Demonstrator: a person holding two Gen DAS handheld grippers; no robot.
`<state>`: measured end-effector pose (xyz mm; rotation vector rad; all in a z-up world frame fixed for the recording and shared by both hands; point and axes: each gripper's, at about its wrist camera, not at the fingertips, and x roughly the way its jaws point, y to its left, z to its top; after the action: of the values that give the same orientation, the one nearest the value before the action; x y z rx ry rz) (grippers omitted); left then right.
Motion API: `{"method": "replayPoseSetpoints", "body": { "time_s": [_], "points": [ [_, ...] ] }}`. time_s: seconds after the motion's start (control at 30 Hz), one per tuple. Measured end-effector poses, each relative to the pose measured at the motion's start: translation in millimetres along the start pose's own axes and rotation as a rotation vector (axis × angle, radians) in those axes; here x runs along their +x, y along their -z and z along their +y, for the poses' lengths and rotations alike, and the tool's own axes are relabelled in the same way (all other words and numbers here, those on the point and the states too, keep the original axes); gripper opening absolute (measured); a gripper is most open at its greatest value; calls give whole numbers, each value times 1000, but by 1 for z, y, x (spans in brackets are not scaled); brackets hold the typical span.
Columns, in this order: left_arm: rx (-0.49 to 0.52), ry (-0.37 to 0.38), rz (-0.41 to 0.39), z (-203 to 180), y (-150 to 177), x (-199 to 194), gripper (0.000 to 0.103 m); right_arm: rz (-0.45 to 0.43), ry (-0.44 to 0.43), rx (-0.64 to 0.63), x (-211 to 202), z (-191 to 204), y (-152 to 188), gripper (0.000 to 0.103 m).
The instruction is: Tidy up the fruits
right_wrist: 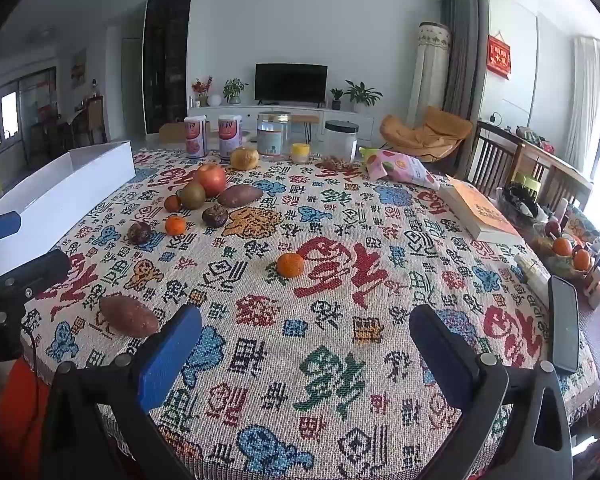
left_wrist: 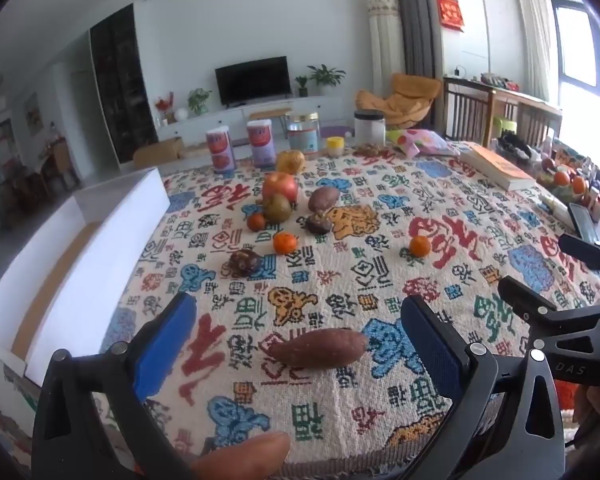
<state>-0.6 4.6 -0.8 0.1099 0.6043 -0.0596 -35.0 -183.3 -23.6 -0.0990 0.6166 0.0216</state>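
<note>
A sweet potato (left_wrist: 318,348) lies on the patterned tablecloth between the wide-apart blue pads of my left gripper (left_wrist: 300,320), which is open and does not touch it. My right gripper (right_wrist: 306,326) is open over bare cloth, with a lone tangerine (right_wrist: 290,265) ahead of it and the same sweet potato (right_wrist: 129,316) to its left. Farther back sits a cluster: a red apple (left_wrist: 280,187), a green pear (left_wrist: 277,208), a second sweet potato (left_wrist: 322,199), tangerines (left_wrist: 285,243), dark passion fruits (left_wrist: 244,262) and a yellow fruit (left_wrist: 290,161).
A white open box (left_wrist: 80,248) stands along the table's left edge. Cans and jars (right_wrist: 274,134) line the far edge, beside a snack bag (right_wrist: 400,166). A book (right_wrist: 480,212) and a phone (right_wrist: 564,324) lie right. A finger (left_wrist: 240,456) shows at the bottom.
</note>
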Motion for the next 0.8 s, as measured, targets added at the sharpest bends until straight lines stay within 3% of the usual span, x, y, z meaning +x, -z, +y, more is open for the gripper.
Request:
{"method": "replayPoseSetpoints", "body": {
  "time_s": [0.8],
  "points": [
    [-11, -19, 29, 3, 6, 0, 103, -30, 22, -36, -3, 8, 2, 103]
  ]
}}
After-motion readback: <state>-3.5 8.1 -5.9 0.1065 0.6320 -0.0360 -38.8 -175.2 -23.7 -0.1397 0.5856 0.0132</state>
